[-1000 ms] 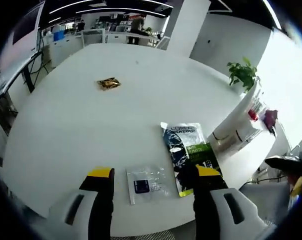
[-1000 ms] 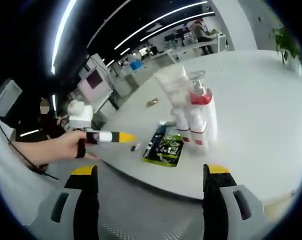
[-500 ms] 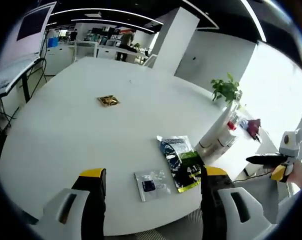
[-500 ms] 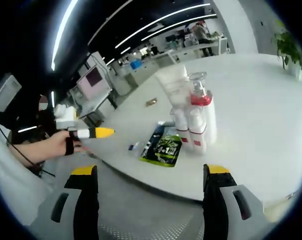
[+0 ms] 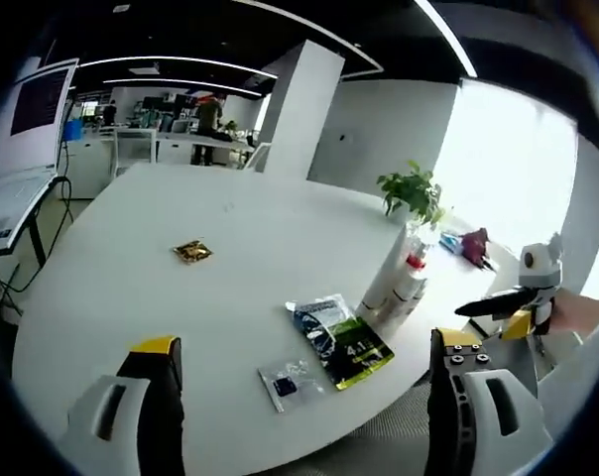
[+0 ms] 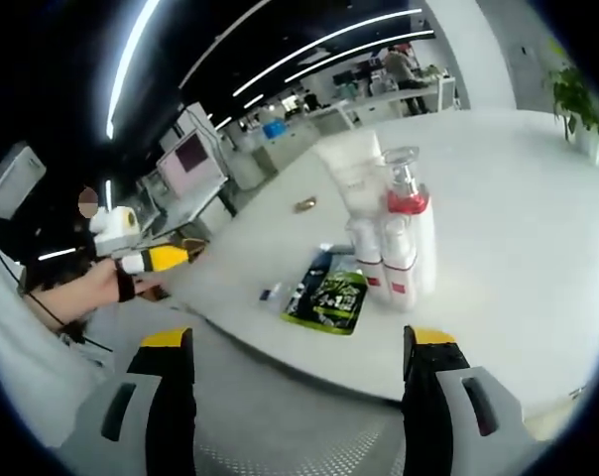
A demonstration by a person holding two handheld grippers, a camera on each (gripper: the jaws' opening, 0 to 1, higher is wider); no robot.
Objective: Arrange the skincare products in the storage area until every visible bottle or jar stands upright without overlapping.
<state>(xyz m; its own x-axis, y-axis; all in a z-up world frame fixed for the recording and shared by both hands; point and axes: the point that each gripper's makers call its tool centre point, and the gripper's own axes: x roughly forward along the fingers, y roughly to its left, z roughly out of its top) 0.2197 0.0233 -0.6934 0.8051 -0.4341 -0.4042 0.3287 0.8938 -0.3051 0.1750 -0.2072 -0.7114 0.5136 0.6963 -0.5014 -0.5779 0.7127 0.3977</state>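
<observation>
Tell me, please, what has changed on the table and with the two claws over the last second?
The left claw has drawn back from the table, and in the right gripper view it slid leftward. Nothing was grasped or released; both claws stay open and empty. The bottles, green sachet, small packet and gold wrapper lie where they were.

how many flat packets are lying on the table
3: a green-and-black sachet beside the upright bottles, a small clear packet next to it, a gold packet farther back. Others may hide behind the bottles.

Green-black sachet (image 5: 341,340) shows print, too blurred to read; nothing else legible.
</observation>
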